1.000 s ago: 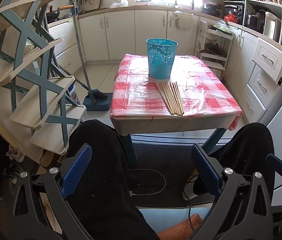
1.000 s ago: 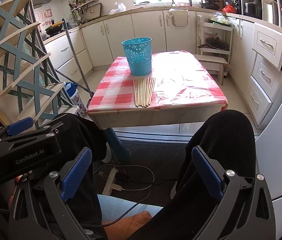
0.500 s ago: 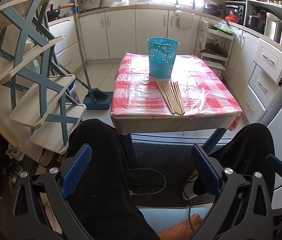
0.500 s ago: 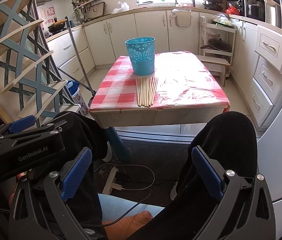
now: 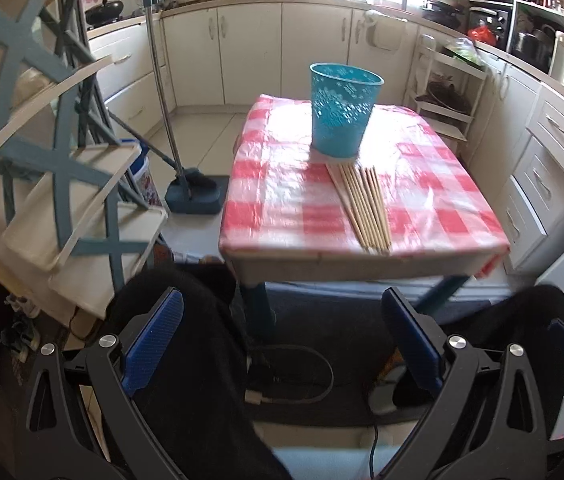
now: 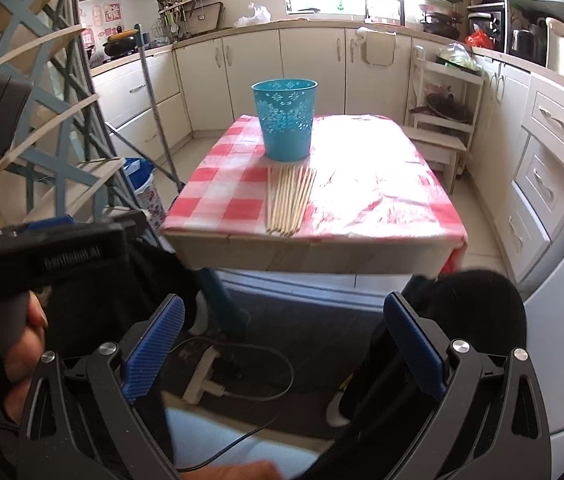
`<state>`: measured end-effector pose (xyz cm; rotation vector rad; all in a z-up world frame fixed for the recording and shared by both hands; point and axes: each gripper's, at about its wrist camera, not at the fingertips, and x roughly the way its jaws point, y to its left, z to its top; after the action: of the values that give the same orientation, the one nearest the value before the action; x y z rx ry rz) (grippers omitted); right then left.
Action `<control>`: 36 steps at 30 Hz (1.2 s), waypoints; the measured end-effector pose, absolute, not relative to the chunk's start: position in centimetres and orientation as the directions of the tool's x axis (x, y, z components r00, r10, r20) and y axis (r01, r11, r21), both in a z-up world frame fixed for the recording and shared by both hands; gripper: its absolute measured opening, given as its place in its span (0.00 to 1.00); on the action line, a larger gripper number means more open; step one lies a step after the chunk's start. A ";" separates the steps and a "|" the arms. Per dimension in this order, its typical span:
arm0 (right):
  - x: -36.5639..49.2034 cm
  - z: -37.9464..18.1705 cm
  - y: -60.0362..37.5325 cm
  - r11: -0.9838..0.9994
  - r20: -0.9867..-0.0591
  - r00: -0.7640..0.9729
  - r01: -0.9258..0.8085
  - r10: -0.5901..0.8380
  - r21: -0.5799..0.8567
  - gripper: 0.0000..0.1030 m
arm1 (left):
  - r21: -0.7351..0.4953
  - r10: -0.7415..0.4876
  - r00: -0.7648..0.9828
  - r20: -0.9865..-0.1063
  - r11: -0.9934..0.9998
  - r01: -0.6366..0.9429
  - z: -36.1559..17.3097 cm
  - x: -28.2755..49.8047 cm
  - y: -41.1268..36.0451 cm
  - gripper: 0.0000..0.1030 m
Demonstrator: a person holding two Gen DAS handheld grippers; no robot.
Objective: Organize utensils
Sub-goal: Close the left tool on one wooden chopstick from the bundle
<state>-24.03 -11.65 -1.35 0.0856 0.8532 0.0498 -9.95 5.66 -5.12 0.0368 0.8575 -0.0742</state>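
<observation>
1. Two tools show, each held low in front of the small surface and both well short of it. The left tool has its blue pads spread wide with nothing between them; behind the gap are the person's dark-clothed knees and the floor.
2. The right tool is likewise spread wide and holds nothing. At the left edge of its view, the body of the left tool appears, gripped by a hand.
3. The surface sits in the middle of both frames, covered by a red-and-white checked cloth under clear plastic.
4. A turquoise cut-out basket stands upright on the far part of the surface, left of centre in the right wrist view.
5. A bundle of wooden sticks lies flat on the cloth, side by side, running from just in front of the basket to the near edge of the surface; in the right wrist view they lie just below the basket.
6. At the left of both frames stands a blue-and-cream shelf rack. A long-handled dustpan rests on the floor between it and the surface.
</observation>
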 end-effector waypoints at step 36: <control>1.8 -14.3 -17.5 0.974 -0.853 0.492 0.040 0.176 0.224 0.32 | 0.017 -0.076 0.486 -0.871 0.983 0.184 -18.8 19.2 -4.2 0.01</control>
<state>1.76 -17.50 -14.29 0.2251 1.0557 0.0835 19.16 -4.25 -18.76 0.1129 1.0518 -0.1582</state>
